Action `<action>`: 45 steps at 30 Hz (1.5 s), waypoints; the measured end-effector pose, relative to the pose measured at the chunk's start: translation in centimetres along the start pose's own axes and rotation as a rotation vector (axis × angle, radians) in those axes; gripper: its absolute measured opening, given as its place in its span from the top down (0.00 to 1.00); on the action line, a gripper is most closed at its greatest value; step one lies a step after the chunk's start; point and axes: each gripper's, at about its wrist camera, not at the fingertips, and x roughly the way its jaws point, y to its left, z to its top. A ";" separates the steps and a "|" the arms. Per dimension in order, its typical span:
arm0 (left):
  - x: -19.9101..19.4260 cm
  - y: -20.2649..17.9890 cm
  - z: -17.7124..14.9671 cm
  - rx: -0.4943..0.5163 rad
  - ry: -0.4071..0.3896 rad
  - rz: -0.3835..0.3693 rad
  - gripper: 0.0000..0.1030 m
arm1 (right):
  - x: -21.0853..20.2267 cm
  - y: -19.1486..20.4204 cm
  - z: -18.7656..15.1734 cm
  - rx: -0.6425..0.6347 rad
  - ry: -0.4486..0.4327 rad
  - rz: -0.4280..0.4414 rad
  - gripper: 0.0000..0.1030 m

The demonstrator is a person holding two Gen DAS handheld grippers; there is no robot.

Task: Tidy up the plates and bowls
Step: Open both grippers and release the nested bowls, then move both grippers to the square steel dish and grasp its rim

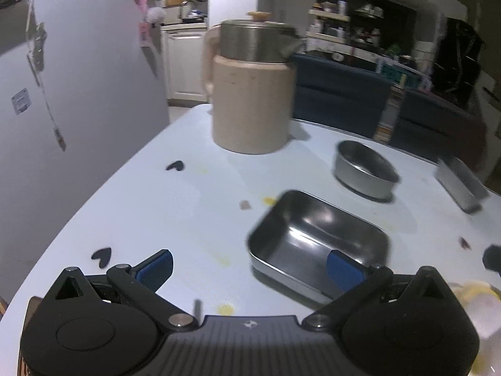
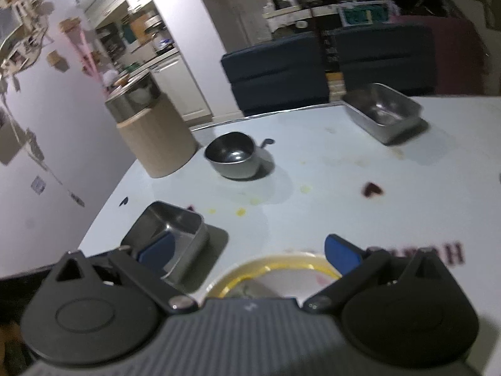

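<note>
Left wrist view: my left gripper [image 1: 250, 268] hangs released over the pale table [image 1: 156, 206], nothing between its jaws

The near rectangular steel tray [image 1: 316, 241] lies flat, mouth up, its long axis running from near left to far right; my right-hand pad [image 1: 343, 269] shows in front of its near corner, though whether they touch is hard to say. Beyond it sits a round steel bowl [image 1: 364, 169] upright, with a second steel tray [image 1: 460, 185] at the far right edge and a beige kettle [image 1: 253, 94] behind. My right gripper [image 2: 250, 252] is likewise spread wide and empty, angled down above a yellow-rimmed plate [image 2: 275, 269], with the near tray [image 2: 169, 238] just left of it
</note>
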 end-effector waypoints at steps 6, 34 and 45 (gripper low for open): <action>3.5 0.7 0.9 -0.014 0.003 0.042 0.00 | 4.9 0.8 1.0 0.007 0.093 0.029 0.00; 4.6 1.7 -0.1 0.067 0.113 -0.042 0.17 | 11.3 4.1 1.5 -0.167 0.215 -0.032 0.37; 5.2 1.1 0.3 -0.112 0.171 -0.235 0.94 | 10.6 4.2 1.7 -0.179 0.196 0.087 0.94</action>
